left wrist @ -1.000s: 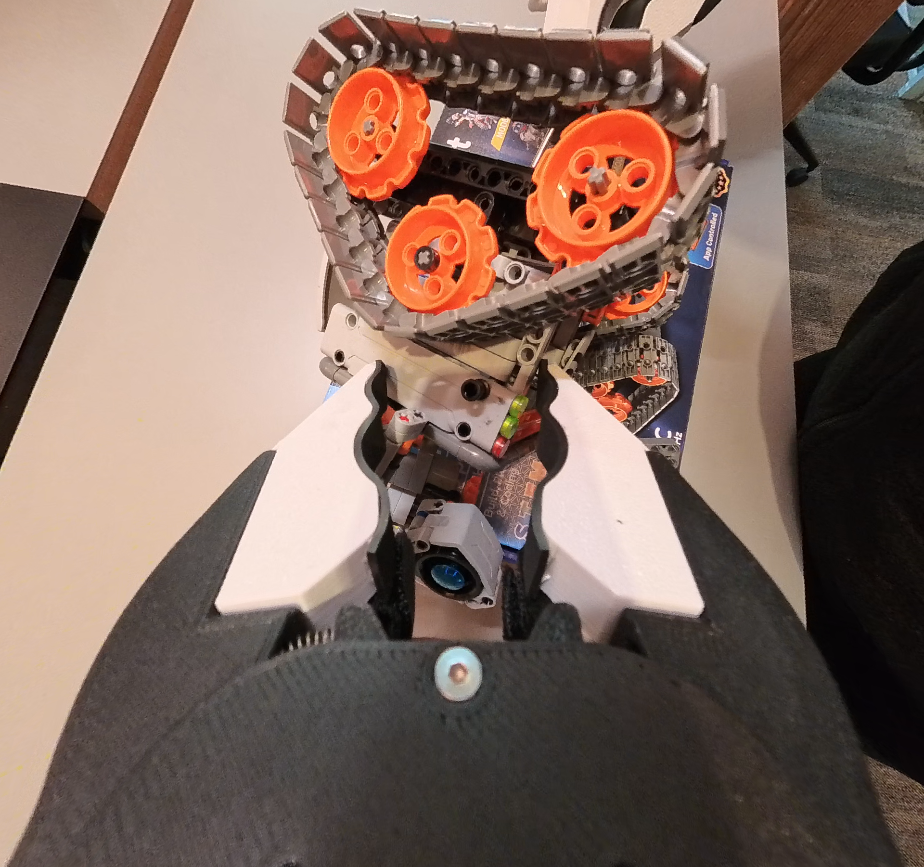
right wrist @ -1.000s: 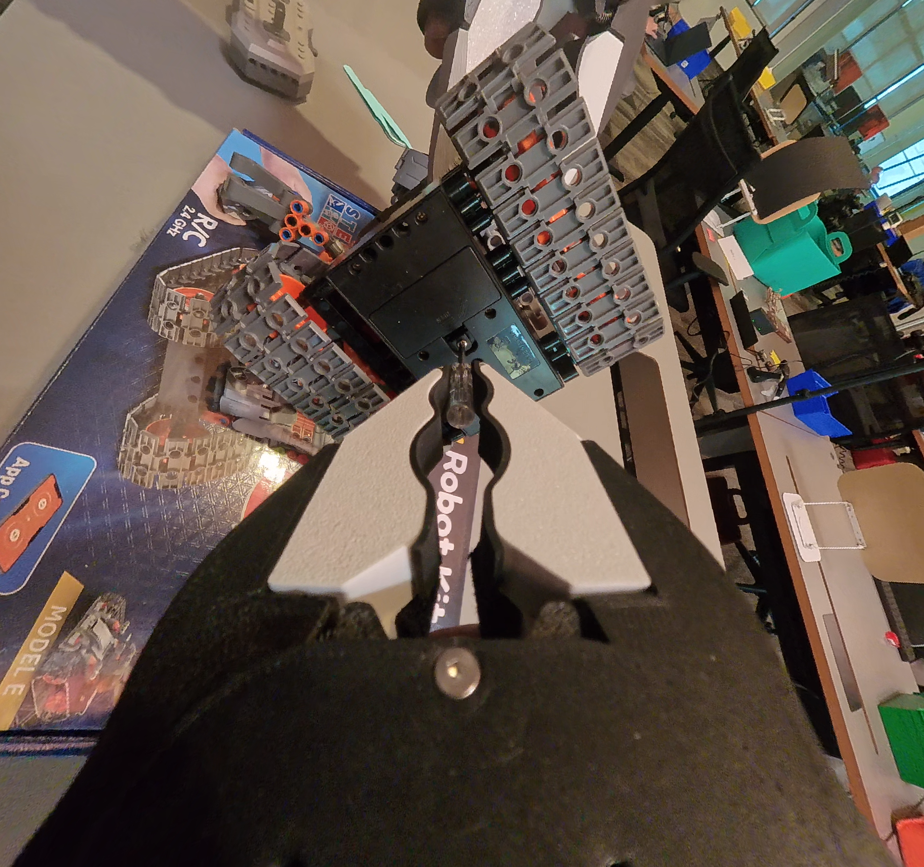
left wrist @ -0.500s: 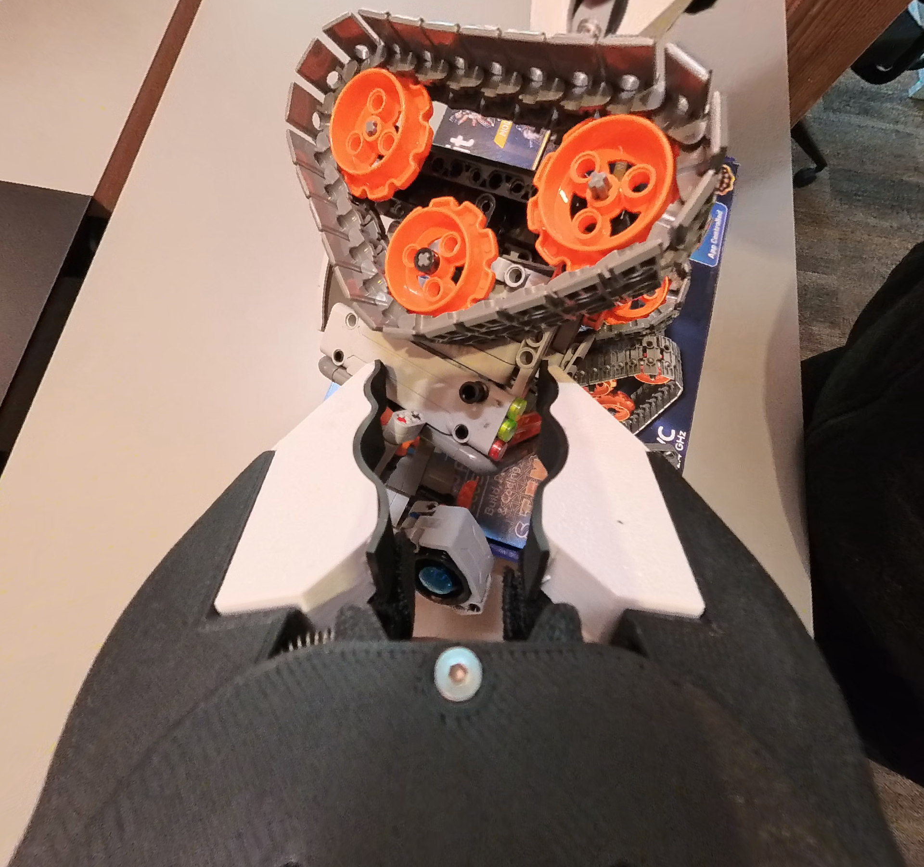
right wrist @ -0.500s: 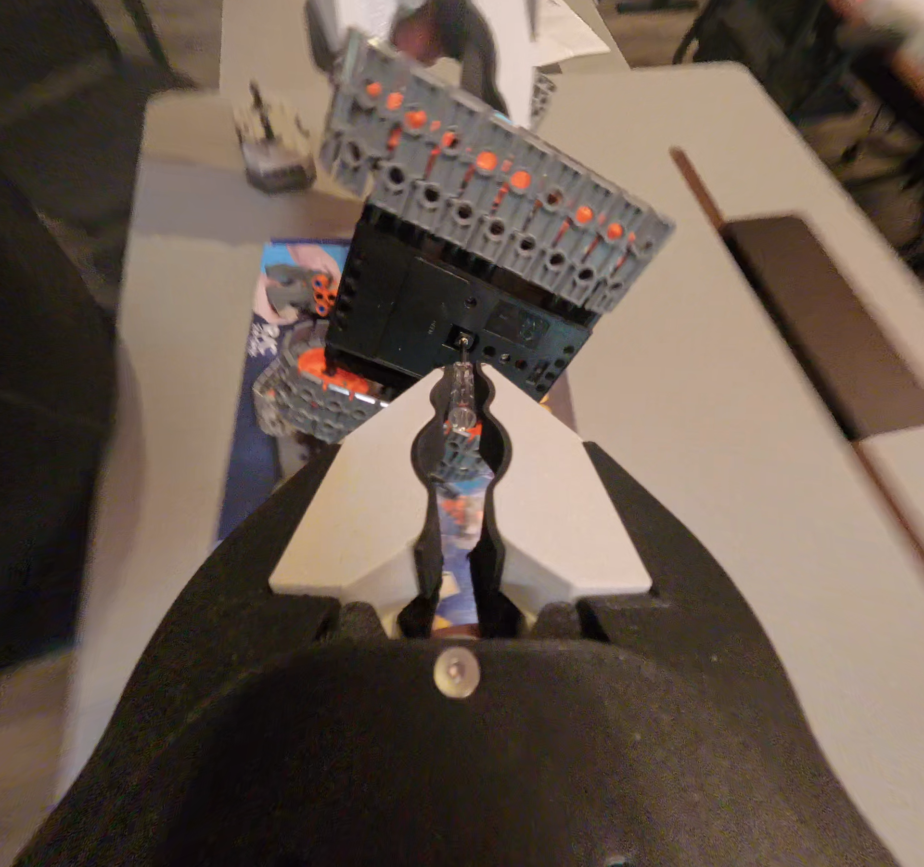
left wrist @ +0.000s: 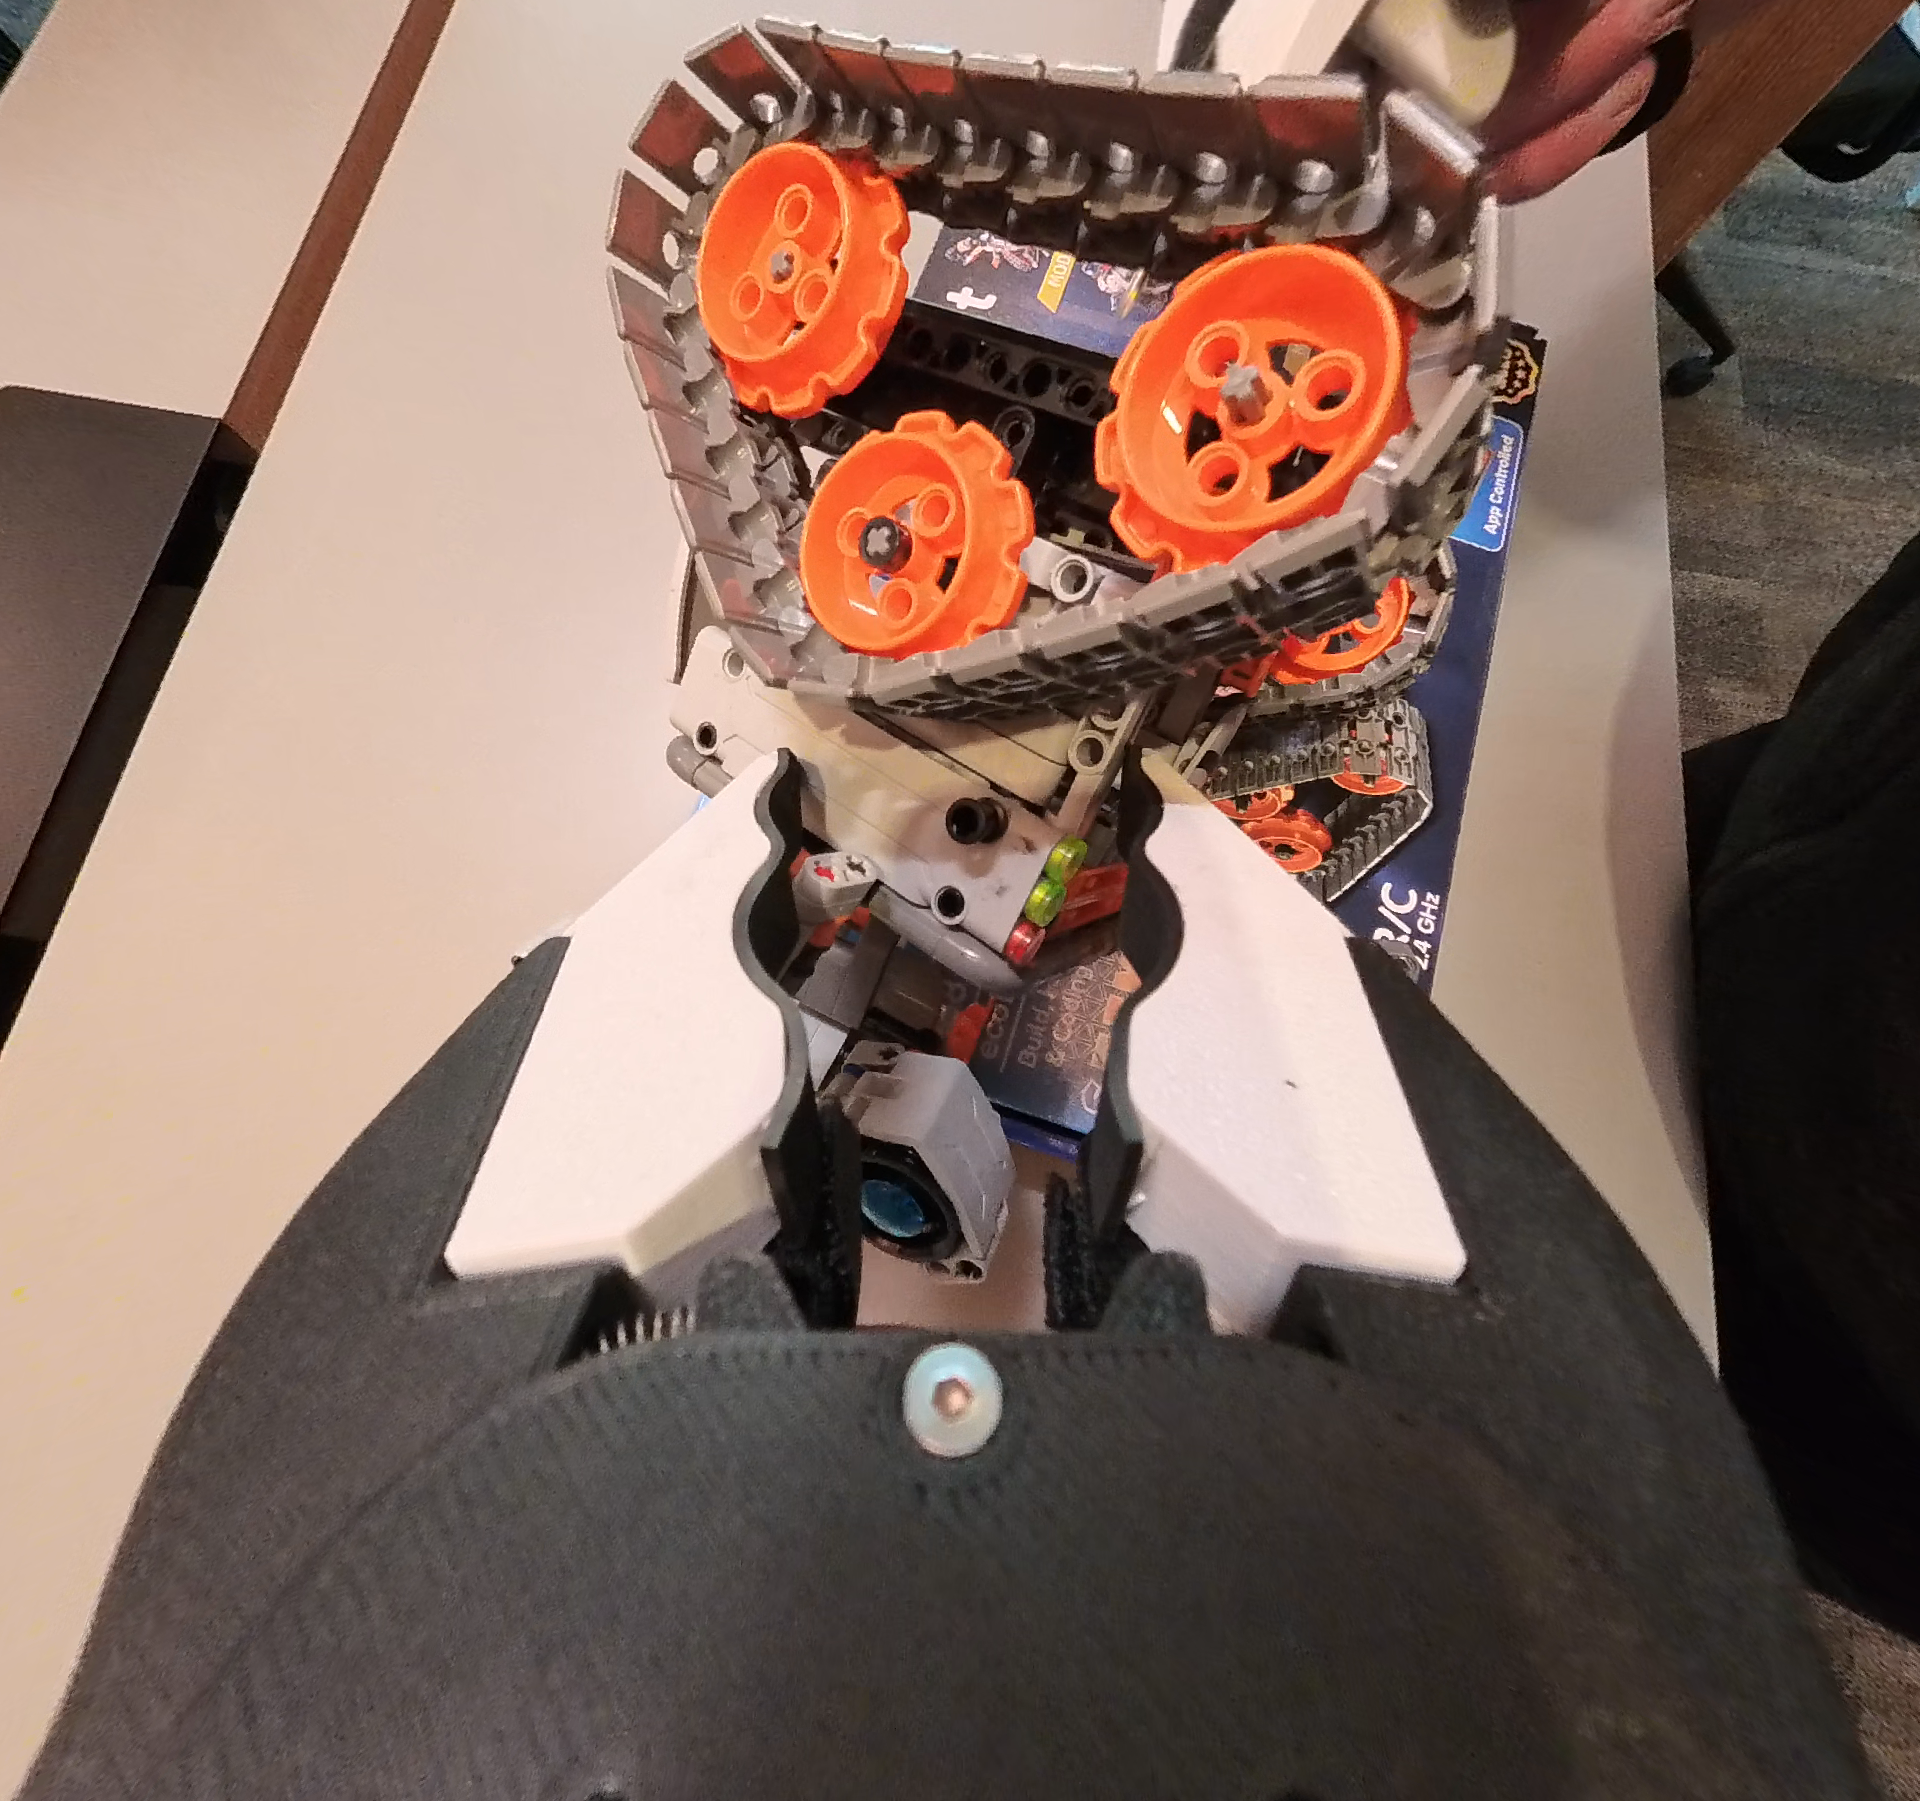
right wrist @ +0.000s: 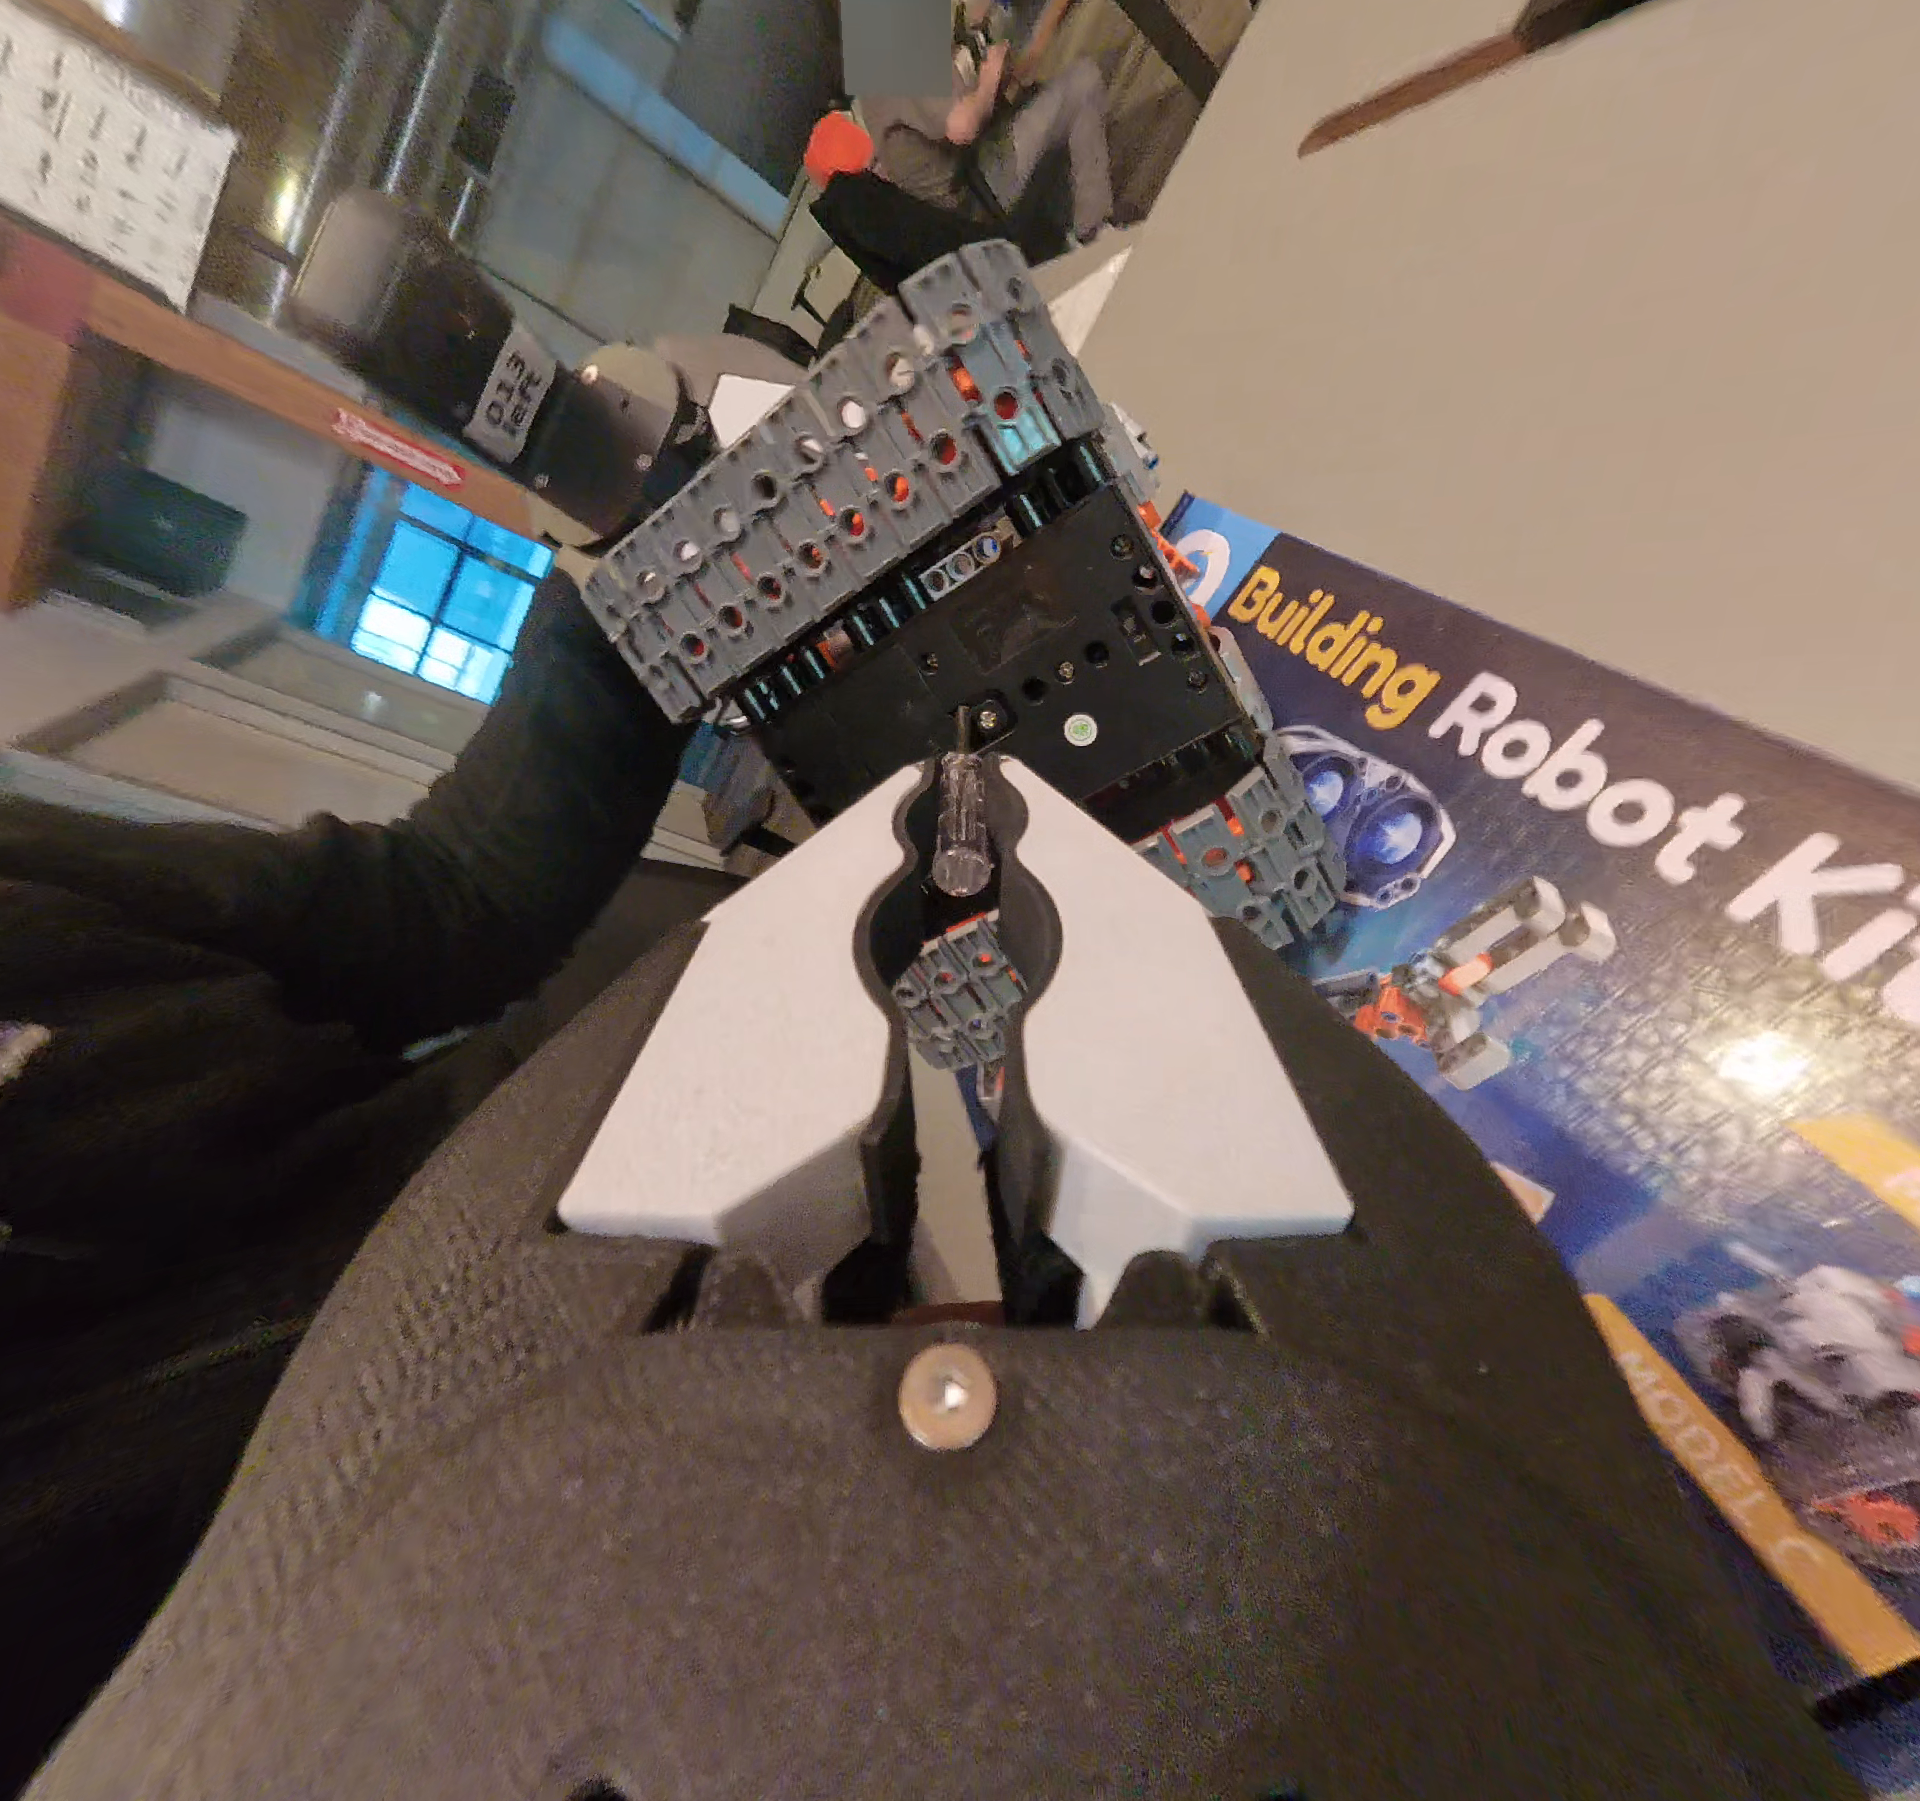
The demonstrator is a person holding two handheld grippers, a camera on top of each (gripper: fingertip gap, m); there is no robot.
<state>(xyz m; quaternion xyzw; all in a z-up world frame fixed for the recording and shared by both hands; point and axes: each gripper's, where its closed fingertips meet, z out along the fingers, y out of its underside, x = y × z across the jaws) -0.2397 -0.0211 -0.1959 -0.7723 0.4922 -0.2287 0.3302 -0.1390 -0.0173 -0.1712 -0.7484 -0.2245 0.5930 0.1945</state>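
Tracked toy robot (left wrist: 1049,463) of snap-together bricks, held off the table (left wrist: 343,816) at frame centre in the left wrist view. The left tool (left wrist: 951,795) is clenched on the robot's pale grey body block (left wrist: 914,795), its white fingers (left wrist: 665,1045) bracketing the block from both sides; three orange wheels (left wrist: 1257,401) and a grey link track (left wrist: 1039,151) rise above the grip. A person's hand (left wrist: 1590,16) appears at upper right, beside the track's corner.

In the right wrist view the right tool (right wrist: 961,775) is closed on a small screwdriver with a clear handle (right wrist: 958,832), whose tip meets a screw on the black battery housing (right wrist: 1039,650) at frame centre. A printed blue box (right wrist: 1558,920) lies on the table at right, below the robot.

Handling, as judged: the model looks light but top-heavy, rigid in its body blocks yet liable to shed parts at press-fit joints. The link track is loose and flexes, so it makes a poor hold; the solid body block or black housing are the sound places. The smooth screwdriver handle may twist in the fingers.
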